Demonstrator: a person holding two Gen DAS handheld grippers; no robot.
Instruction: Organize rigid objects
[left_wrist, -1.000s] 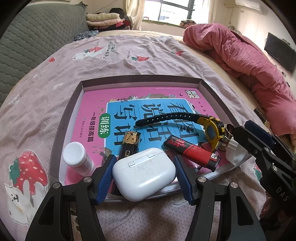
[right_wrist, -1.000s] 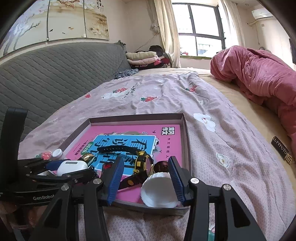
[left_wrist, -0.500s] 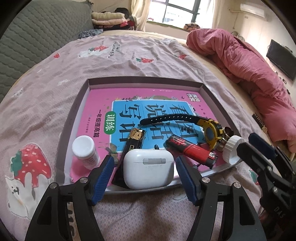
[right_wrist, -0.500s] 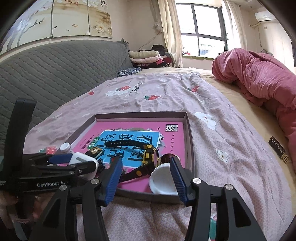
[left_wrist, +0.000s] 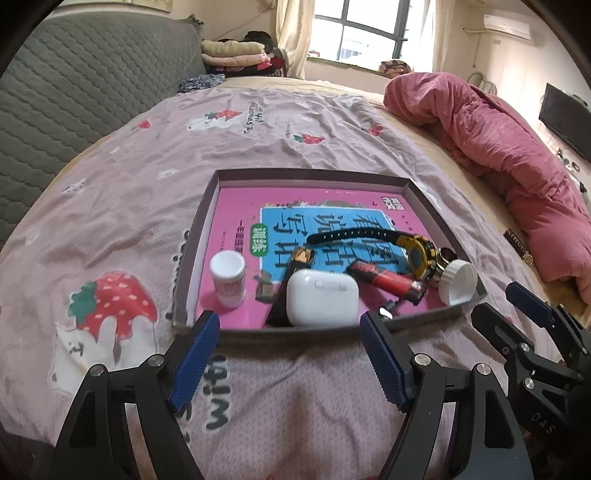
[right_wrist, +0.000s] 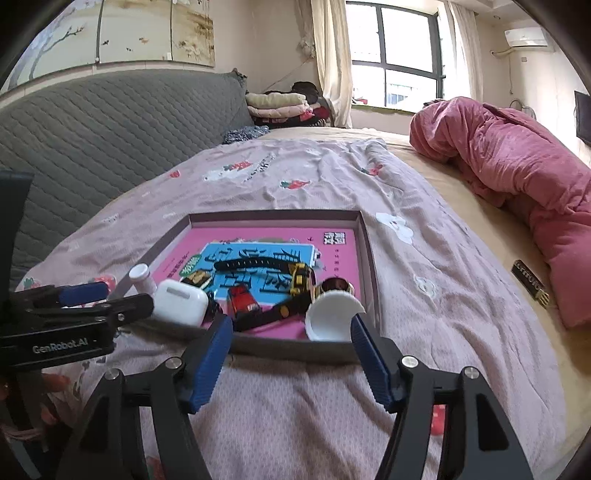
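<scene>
A shallow grey tray (left_wrist: 310, 174) (right_wrist: 273, 214) lies on the bed with a pink book (left_wrist: 240, 206) as its floor. In its near part sit a white earbud case (left_wrist: 322, 297) (right_wrist: 180, 301), a small white bottle (left_wrist: 228, 273), a black and yellow watch (left_wrist: 417, 251), a red lighter (left_wrist: 384, 280) and a black lighter (left_wrist: 299, 258). A white cap (left_wrist: 458, 282) (right_wrist: 330, 314) leans in the near right corner. My left gripper (left_wrist: 288, 319) hangs just before the tray's near wall, its jaws opening and empty. My right gripper (right_wrist: 291, 321) is likewise opening, with nothing between its pads.
A crumpled pink duvet (left_wrist: 498, 155) runs along the right of the bed. A grey quilted headboard (right_wrist: 110, 122) stands on the left, with folded clothes (right_wrist: 277, 105) beyond it. The strawberry-print sheet (left_wrist: 110, 221) spreads around the tray. A small dark label (right_wrist: 530, 284) lies near the duvet.
The left jaws let go of the earbud case and the right jaws let go of the white cap. Both widened and drew back from the tray.
</scene>
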